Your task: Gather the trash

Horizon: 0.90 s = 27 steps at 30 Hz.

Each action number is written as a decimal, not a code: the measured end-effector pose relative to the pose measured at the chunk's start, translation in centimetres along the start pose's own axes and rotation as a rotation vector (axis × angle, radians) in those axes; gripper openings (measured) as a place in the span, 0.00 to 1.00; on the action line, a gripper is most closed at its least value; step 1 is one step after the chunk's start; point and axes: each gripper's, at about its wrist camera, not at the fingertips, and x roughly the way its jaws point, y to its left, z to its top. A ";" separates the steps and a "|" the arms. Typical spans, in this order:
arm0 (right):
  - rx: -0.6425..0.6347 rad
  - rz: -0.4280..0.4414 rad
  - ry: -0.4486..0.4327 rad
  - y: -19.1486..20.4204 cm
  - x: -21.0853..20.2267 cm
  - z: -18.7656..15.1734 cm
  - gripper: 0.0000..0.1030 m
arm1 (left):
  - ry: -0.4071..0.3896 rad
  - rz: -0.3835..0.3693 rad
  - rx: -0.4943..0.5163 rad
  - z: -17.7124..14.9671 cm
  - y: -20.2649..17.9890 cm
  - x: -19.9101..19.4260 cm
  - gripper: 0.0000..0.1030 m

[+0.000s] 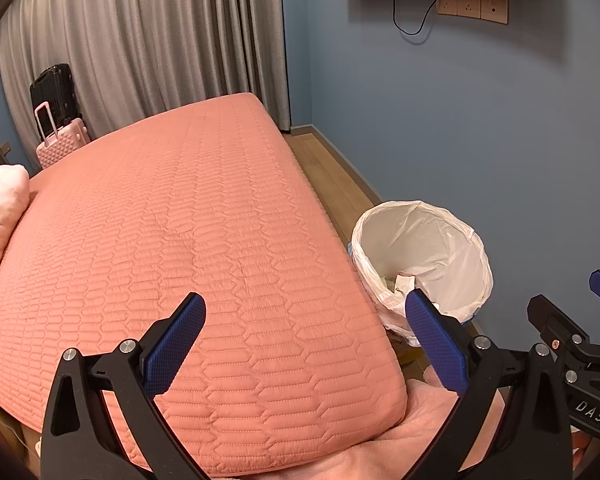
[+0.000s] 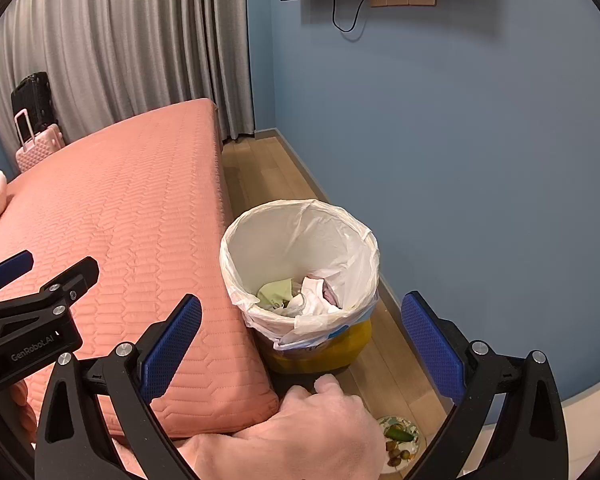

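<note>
Blue walls and gray curtains (image 1: 140,40) stand behind a pink bed (image 1: 172,240). On the wood floor (image 2: 268,172) just beside the bed sits a yellow bin (image 2: 320,352) with a white bag (image 2: 300,240) in it. Trash (image 2: 300,296) lies at the bottom of the bag: crumpled white paper and a green piece. The left tool (image 1: 306,332) is spread wide over the bed corner, holding nothing. The right tool (image 2: 300,332) is wide apart too, above the bin, holding nothing.
</note>
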 end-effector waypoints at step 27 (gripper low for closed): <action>-0.001 0.000 -0.001 0.1 -0.1 0.0 0.95 | 0.007 -0.007 0.015 0.0 -0.1 -0.1 0.93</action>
